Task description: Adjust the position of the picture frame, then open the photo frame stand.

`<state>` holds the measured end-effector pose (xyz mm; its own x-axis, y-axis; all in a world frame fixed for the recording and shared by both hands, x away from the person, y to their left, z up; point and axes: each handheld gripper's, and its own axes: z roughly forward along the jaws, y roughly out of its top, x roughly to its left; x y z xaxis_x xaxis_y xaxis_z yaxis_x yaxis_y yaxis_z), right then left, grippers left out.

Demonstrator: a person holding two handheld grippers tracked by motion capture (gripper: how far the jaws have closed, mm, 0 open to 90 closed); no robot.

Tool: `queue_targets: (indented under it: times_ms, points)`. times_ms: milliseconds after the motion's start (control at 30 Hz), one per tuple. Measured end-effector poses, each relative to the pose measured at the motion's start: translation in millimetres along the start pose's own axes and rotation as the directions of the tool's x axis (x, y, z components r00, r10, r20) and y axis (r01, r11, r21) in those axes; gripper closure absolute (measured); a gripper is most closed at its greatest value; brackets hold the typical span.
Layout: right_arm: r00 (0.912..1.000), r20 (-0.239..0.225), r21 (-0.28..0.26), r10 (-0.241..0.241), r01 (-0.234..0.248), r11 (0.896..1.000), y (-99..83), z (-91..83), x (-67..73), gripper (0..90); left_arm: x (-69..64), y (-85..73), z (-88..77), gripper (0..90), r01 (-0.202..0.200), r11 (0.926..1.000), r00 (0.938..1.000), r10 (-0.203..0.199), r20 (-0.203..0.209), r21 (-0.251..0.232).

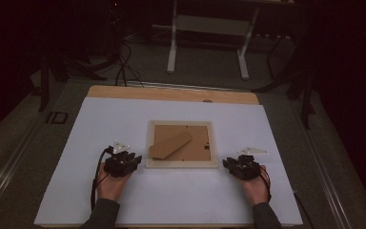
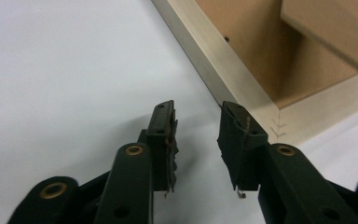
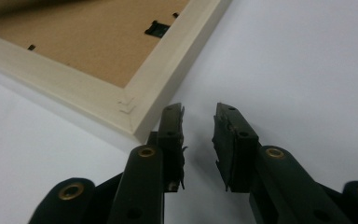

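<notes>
White sheet [image 1: 124,191] covers wooden table [image 1: 171,93] in dark room

The picture frame [image 1: 181,163] lies face down on the sheet [image 1: 124,119], near the middle between its left and right edges and closer to its near edge than to its far edge. The stand flap [image 1: 170,144] lies on the backing board [image 1: 198,138], inside the frame, toward its left side. The left gripper [image 1: 132,161] sits just beside the frame's near left corner. The right gripper [image 1: 229,163] sits just beside its near right corner. The sheet covers the table [image 1: 171,93], leaving a strip along the far edge.
</notes>
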<state>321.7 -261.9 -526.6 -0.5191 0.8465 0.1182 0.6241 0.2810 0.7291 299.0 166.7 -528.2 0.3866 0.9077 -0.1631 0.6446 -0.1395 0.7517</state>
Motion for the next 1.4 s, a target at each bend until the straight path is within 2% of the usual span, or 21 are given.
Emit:
queue_targets:
  times_ms: [200,333,467,633,733,967,1033,1167,1267,1300,1400]
  points:
    - [0.9999,0.015,-0.009,0.009,-0.009,1.0,0.4,-2.5,-3.7,68.4,3.5,2.3,-7.3,61.2,0.016,0.9989,0.9996,-0.015,0.024,-0.045]
    - [0.9999,0.012,-0.012,0.011,-0.011,1.0,0.5,-3.0,-4.6,66.9,4.3,4.1,-13.0,58.3,0.019,0.9979,0.9993,-0.017,0.033,-0.061]
    - [0.9997,0.013,-0.016,0.021,-0.021,1.0,0.3,-4.0,-4.7,65.1,4.6,5.4,-17.7,55.8,0.03,0.9975,0.9976,-0.026,0.064,-0.064]
    - [0.9997,0.003,-0.011,0.022,-0.022,1.0,0.5,-3.8,-3.1,62.4,-1.5,9.2,-23.9,55.9,-0.013,0.9975,0.9955,0.019,0.093,-0.07]
    - [0.9999,0.004,-0.002,0.012,-0.012,1.0,0.8,-2.6,-1.1,61.0,-5.9,14.6,-26.3,56.2,-0.033,0.997,0.9922,0.042,0.118,-0.07]
    - [0.9999,0.013,-0.006,0.001,-0.001,1.0,2.6,-5.4,-0.5,60.9,-13.5,33.8,-32.0,58.2,-0.072,0.9945,0.9859,0.083,0.145,-0.076]
    - [0.9999,0.011,-0.003,-0.003,0.003,1.0,2.5,-4.9,-0.2,61.2,-15.1,39.9,-33.9,57.6,-0.071,0.9941,0.9847,0.083,0.153,-0.082]
    - [0.9999,0.004,0.005,-0.015,0.015,1.0,2.9,-2.7,2.0,61.1,-17.6,51.7,-35.5,54.7,-0.085,0.993,0.9805,0.098,0.171,-0.082]
    - [0.9999,0.002,0.003,-0.014,0.014,1.0,3.6,-3.3,2.1,60.9,-21.2,59.5,-33.7,52.0,-0.11,0.9919,0.9767,0.12,0.178,-0.063]
    - [0.9999,0.003,0.002,-0.012,0.012,1.0,3.8,-3.8,1.6,60.8,-22.2,62.1,-32.7,50.9,-0.118,0.9914,0.9741,0.127,0.187,-0.056]
    - [0.9999,0.006,-0.009,-0.009,0.009,1.0,4.2,-5.3,-0.7,60.1,-24.6,69.9,-29.2,52.1,-0.139,0.9899,0.9606,0.142,0.239,-0.029]
